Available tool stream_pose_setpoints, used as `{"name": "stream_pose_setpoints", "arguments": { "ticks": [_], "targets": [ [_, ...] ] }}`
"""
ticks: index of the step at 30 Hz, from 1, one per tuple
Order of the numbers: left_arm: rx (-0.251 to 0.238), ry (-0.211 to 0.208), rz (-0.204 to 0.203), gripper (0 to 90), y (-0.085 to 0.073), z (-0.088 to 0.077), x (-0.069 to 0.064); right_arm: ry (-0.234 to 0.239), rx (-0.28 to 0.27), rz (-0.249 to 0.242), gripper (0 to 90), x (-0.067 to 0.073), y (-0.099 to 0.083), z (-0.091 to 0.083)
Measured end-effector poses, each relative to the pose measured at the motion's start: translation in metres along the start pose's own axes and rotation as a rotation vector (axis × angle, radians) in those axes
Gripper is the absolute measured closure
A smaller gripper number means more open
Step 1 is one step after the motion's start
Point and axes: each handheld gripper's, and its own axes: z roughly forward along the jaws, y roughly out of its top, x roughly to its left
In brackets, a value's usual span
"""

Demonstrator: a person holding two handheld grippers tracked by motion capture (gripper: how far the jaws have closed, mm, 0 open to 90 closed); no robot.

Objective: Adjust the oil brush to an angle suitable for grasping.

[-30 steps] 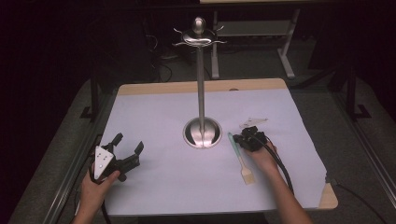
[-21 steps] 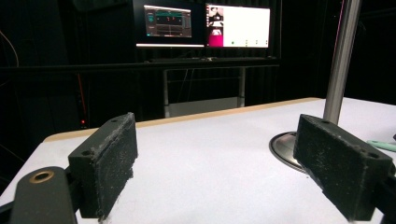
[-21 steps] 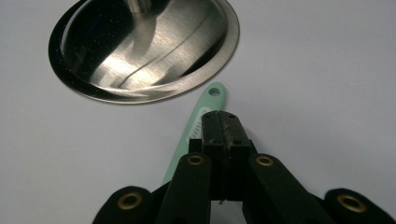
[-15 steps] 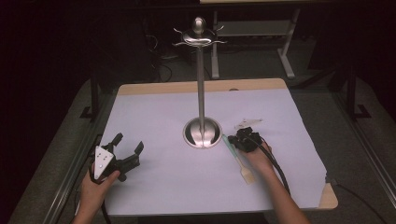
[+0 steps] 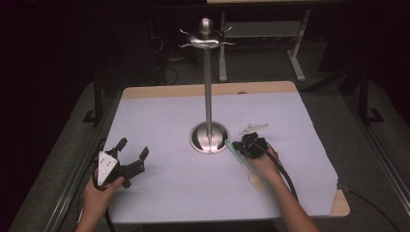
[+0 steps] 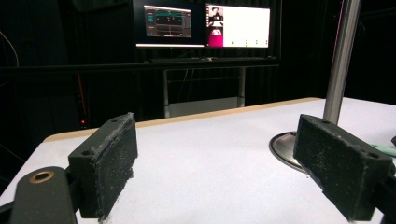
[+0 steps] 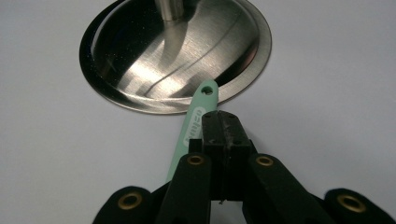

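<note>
The right claw (image 7: 223,122) is closed, apparently clamped on the mint handle of a spatula (image 7: 195,122), whose hole end lies just ahead, touching the steel stand base (image 7: 140,70). Light, stiff and slippery handling is expected; the handle is best gripped mid-length. The left claw (image 6: 233,163) is held wide open, empty

Both claws are matt black. The left claw (image 5: 130,155) carries a grey three-cornered plate dotted with small white markers, and its two jaws end in thick rectangular pads with a rough, speckled surface. The right claw (image 7: 223,122) shows brass-coloured rivets at its linkage joints and trails a black cable. Both forearms are bare, without sleeves.
</note>
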Motion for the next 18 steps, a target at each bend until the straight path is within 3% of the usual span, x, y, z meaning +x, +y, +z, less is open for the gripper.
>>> {"name": "stream_pose_setpoints", "arguments": {
  "ticks": [6, 18],
  "targets": [
    [-0.002, -0.001, 0.001, 13.3, 0.0, 0.0, 0.0, 0.031, -0.008, 0.012, 90.0, 0.002, 0.001, 0.0],
    [0.0, 0.0, -0.001, 13.3, 0.0, 0.0, 0.0, 0.064, -0.011, -0.034, 90.0, 0.012, 0.005, 0.003]
  ]
}}
